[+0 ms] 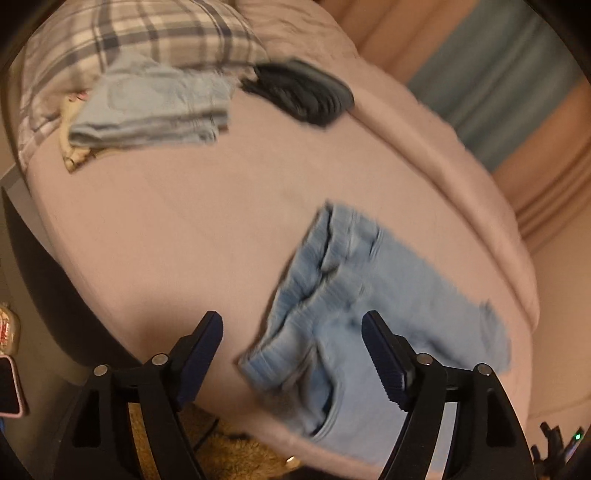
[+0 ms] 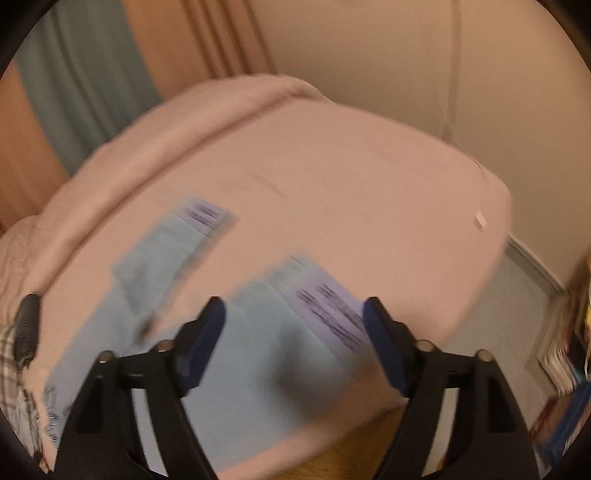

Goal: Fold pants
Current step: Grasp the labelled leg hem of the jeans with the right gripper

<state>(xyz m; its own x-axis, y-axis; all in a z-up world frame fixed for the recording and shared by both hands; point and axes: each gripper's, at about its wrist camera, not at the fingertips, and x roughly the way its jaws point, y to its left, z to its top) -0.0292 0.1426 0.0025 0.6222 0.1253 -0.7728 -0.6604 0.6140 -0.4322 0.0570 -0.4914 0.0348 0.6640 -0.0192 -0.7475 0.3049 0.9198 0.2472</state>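
Pants laid out on the bed, folding apparently not begun

The light-blue jeans [image 1: 354,317] lie spread on the pink bed [image 1: 184,229], waist end under the left gripper [image 1: 291,341] and both legs apart and unfolded below the right gripper [image 2: 293,328]. Both grippers hover with jaws spread wide, pinching nothing. A folded blue garment [image 1: 155,107] rests near the plaid pillow [image 1: 147,33]; every fold appears still to be made.
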